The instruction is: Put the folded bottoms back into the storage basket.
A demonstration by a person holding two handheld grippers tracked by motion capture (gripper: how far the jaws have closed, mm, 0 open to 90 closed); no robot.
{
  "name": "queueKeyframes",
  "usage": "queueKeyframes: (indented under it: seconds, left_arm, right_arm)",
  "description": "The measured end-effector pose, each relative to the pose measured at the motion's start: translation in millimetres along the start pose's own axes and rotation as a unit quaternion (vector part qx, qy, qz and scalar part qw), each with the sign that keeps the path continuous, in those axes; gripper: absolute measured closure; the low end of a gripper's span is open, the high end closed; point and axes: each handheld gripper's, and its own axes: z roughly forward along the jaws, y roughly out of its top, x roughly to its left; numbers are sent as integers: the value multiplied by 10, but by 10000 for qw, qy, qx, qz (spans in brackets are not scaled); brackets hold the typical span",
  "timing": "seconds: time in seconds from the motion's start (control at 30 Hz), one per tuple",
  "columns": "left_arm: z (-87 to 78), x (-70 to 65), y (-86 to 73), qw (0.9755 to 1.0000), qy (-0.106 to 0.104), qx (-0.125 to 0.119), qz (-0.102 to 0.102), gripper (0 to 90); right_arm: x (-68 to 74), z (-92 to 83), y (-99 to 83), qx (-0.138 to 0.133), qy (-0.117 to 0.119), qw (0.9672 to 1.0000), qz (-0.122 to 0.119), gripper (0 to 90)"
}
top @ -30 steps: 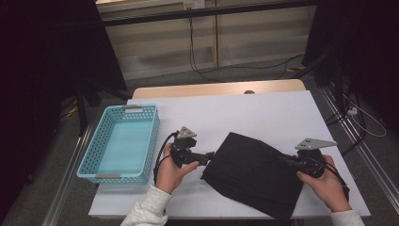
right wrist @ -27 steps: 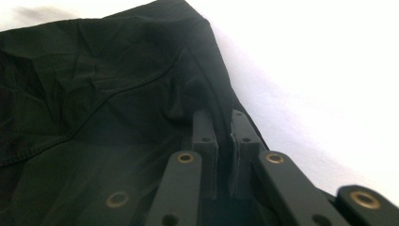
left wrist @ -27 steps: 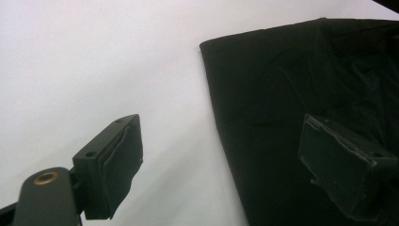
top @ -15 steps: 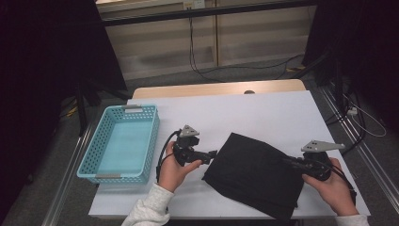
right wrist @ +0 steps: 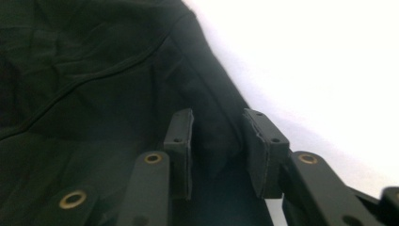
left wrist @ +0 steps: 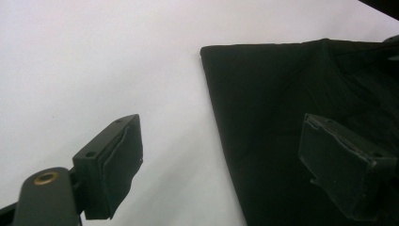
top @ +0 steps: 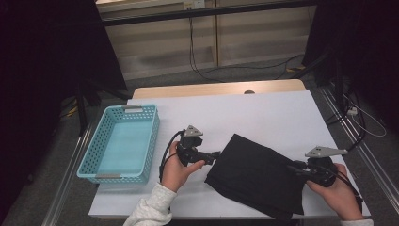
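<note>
A black folded cloth [top: 259,174] lies flat on the white table [top: 263,113], toward the near right. My left gripper [top: 217,154] stands open at the cloth's left edge. In the left gripper view its jaws [left wrist: 226,165] straddle that edge of the cloth [left wrist: 282,94], one over bare table and one over fabric. My right gripper [top: 294,168] sits at the cloth's right edge. Its jaws [right wrist: 217,146] have just been opening, and a fold of the cloth [right wrist: 94,70] lies loose between the parted pads.
A turquoise perforated basket [top: 101,167] stands on the table's left side with nothing in it. Bare white table stretches behind the cloth. Cables run over the floor beyond the far edge, and dark stands flank both sides.
The right gripper's jaws have parted from the cloth's right edge, and that hand has drifted slightly right. The left gripper has stayed where it was.
</note>
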Motion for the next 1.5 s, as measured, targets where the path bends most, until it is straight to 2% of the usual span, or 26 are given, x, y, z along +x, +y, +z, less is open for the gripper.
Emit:
queueKeyframes:
  seconds: [0.13, 0.17, 0.23, 0.33, 0.4, 0.43, 0.5, 0.57, 0.73, 0.8, 0.83, 0.87, 0.9, 1.0, 1.1, 1.17, 1.3, 1.4, 1.5]
  left_arm:
    - [3, 14, -4, 10000, 30, -8, 3, 144]
    - [1, 17, -3, 10000, 22, 16, 21, 144]
    - [3, 10, -6, 10000, 22, 13, 7, 144]
    - [14, 8, -10, 10000, -10, 18, 18, 144]
    - [16, 21, -17, 10000, -2, 31, 2, 144]
    - [16, 26, -19, 10000, 9, 22, -10, 144]
    - [14, 36, -30, 10000, 27, 28, -45, 144]
    - [10, 43, -39, 10000, 37, 55, -65, 143]
    - [-6, 40, -81, 9998, 59, 44, -170, 140]
    - [-24, 42, -93, 9998, 55, 49, -183, 140]
    - [-38, 46, -97, 9998, 55, 51, -173, 139]
    - [-54, 45, -107, 9998, 69, 23, -196, 140]
    - [-64, 42, -115, 9997, 67, 14, -220, 139]
    - [-90, 19, -165, 9995, 25, 1, -308, 136]
    - [-103, -3, -228, 9996, 43, 35, -288, 135]
    - [-106, -23, -290, 9995, 35, 66, -320, 135]
    - [-132, -49, -416, 9992, 24, 181, -361, 138]
    - [-137, -45, -473, 9991, 81, 177, -379, 141]
    - [-124, -47, -515, 9990, 28, 191, -413, 156]
  right_arm:
    - [-14, 68, -44, 160, 40, 9999, 34, 630]
    - [-7, 82, -50, 93, 158, 9998, 59, 726]
    - [25, 82, -34, 131, 263, 9995, -66, 822]
    - [64, 107, 4, 194, 335, 9992, -96, 835]
    - [60, 99, 44, 19, 387, 9992, -55, 836]
    - [60, 66, 86, -163, 423, 9990, 10, 836]
    - [85, 9, 173, -346, 377, 9987, -32, 836]
    - [104, 33, 239, -412, 292, 9986, -147, 835]
    - [54, 223, 178, -110, 63, 9996, -234, 819]
    - [47, 223, 147, -64, 86, 9997, -238, 772]
    - [42, 210, 143, -38, 87, 9997, -221, 684]
    - [38, 194, 149, -98, -12, 9997, -240, 592]
    - [29, 168, 163, -177, -92, 9995, -250, 553]
    - [51, 101, 205, -353, -128, 9991, -215, 408]
    - [75, 56, 237, -482, -180, 9985, -178, 311]
    - [76, 41, 237, -580, -200, 9980, -131, 292]
    - [73, 54, 220, -592, -292, 9978, -60, 214]
    - [73, 73, 212, -610, -311, 9977, -32, 193]
    - [86, 82, 214, -627, -327, 9975, -33, 187]
